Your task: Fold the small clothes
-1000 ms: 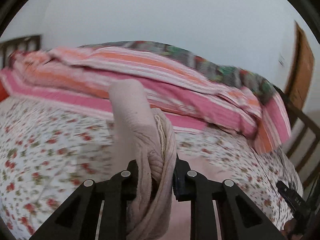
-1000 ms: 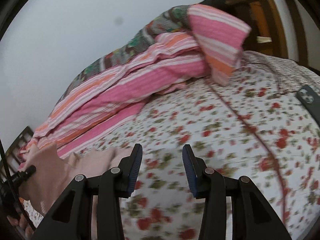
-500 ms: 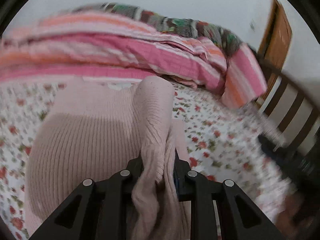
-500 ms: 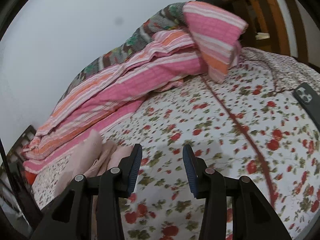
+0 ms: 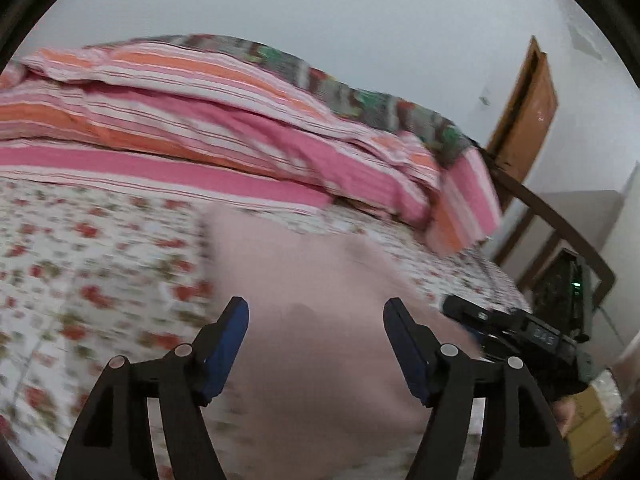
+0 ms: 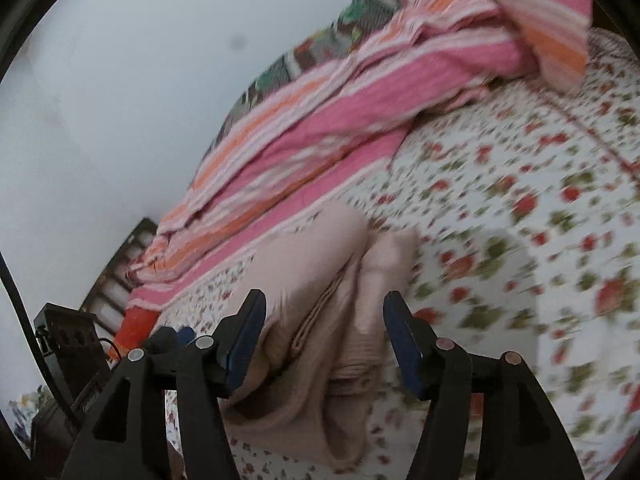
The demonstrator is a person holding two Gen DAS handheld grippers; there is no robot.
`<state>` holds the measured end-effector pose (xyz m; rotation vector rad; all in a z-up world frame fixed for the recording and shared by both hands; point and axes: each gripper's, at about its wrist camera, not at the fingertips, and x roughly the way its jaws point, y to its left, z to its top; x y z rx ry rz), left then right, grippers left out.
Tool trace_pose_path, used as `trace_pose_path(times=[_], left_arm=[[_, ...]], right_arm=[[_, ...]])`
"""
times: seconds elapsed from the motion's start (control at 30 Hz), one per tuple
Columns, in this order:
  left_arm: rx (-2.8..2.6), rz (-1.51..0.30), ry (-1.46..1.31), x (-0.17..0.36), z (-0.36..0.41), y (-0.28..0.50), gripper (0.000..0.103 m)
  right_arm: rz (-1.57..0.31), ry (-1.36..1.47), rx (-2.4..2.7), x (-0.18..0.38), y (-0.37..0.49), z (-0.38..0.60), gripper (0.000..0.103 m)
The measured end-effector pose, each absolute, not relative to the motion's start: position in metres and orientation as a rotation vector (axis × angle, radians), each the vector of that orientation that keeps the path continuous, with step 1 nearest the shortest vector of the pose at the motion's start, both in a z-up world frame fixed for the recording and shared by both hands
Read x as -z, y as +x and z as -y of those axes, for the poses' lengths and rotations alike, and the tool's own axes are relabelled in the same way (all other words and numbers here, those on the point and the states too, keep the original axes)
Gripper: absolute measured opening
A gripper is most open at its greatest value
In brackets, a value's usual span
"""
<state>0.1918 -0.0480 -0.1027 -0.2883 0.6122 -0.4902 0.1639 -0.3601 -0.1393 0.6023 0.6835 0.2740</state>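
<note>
Motion blurs our pale pink ribbed knit garment [image 5: 320,320] on the floral cotton bedsheet [image 5: 100,272]; its lower edge is cut off. Our left gripper [image 5: 316,344] and right gripper [image 6: 324,338] both gape apart, holding nothing.

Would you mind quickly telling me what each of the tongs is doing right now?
Left tongs: open, holding nothing, above the pink knit garment.
Right tongs: open, holding nothing; the garment's bunched folds lie between the fingers.

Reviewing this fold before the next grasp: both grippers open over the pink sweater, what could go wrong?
1. The pink sweater lies bunched in ridges, so the right gripper may pinch several layers at once.
2. Both views are motion-blurred, and the left gripper could catch the floral sheet beside it.
</note>
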Motion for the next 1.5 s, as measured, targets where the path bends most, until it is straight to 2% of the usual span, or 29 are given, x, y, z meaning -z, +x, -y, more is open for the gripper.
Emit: trace_pose_path(times=[0.3,0.33,0.37,0.43,0.63,0.7,0.77,0.87,0.93,1.03,1.2,1.4,1.47,1.5], left_arm=[[0.506,-0.653,-0.35,0.133,0.016,0.213,0.068],[0.511,-0.649,-0.342,0.133,0.014,0.211,0.068],[0.511,-0.642,-0.33,0.134,0.014,0.208,0.068],[0.509,-0.642,-0.319,0.136,0.012,0.204,0.068],[0.566,-0.672,-0.409,0.138,0.004,0.207,0.068],[0.582,-0.67,-0.42,0.136,0.005,0.209,0.068],[0.582,-0.683,-0.425,0.137,0.008,0.212,0.068],[0.57,-0.699,-0.42,0.139,0.012,0.215,0.068],[0.572,-0.7,-0.416,0.138,0.013,0.217,0.068],[0.567,-0.676,-0.419,0.132,0.008,0.216,0.068],[0.571,-0.666,-0.478,0.129,-0.011,0.219,0.068],[0.581,-0.663,-0.503,0.125,-0.029,0.217,0.068],[0.586,-0.657,-0.509,0.123,-0.034,0.216,0.068],[0.59,-0.652,-0.515,0.121,-0.038,0.215,0.068]], right_arm=[[-0.743,0.659,-0.287,0.166,0.196,0.328,0.058],[-0.747,0.657,-0.281,0.167,0.198,0.325,0.042],[-0.745,0.641,-0.262,0.168,0.199,0.323,0.032],[-0.718,0.601,-0.247,0.166,0.196,0.318,0.026],[-0.5,0.467,-0.292,0.133,0.151,0.313,0.022],[-0.504,0.411,-0.25,0.132,0.147,0.313,0.022],[-0.605,0.447,-0.179,0.152,0.16,0.322,0.023],[-0.689,0.59,-0.16,0.179,0.171,0.343,0.027],[-0.697,0.598,-0.163,0.176,0.171,0.347,0.051],[-0.705,0.591,-0.135,0.179,0.175,0.349,0.068],[-0.756,0.601,-0.174,0.189,0.192,0.345,0.079],[-0.831,0.591,-0.23,0.195,0.209,0.336,0.082],[-0.852,0.583,-0.262,0.196,0.213,0.334,0.077],[-0.864,0.581,-0.279,0.197,0.214,0.332,0.069]])
